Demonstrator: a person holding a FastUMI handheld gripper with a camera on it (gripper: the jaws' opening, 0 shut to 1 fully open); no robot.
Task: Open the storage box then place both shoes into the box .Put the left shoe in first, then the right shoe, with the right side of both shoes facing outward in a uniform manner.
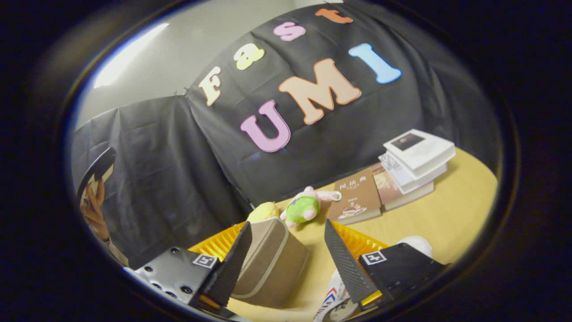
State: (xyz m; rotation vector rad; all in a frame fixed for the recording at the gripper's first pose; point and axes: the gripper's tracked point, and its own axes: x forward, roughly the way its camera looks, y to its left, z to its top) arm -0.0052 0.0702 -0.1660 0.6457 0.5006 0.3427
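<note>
A tan fabric storage box point(272, 268) with a pale trim line stands on the yellow table point(451, 214), tilted in the view; I cannot tell whether its lid is shut. My gripper point(287, 223) is open above it. The left finger lies against the box's near left edge, and the right finger is well clear to its right. Under the right finger shows a white shoe point(336, 298) with red and blue markings, and a white rounded part point(418, 245) peeks out beyond the gripper body. I cannot tell if these are one shoe or two.
An orange ribbed tray point(357, 241) lies behind the box, on both sides of it. Beyond it sit a yellow plush point(263, 211) and a green and pink plush point(304, 208). Books point(357, 197) and a white stack point(415, 161) lie at the back right. A person's hand point(94, 210) holds a dark object at far left.
</note>
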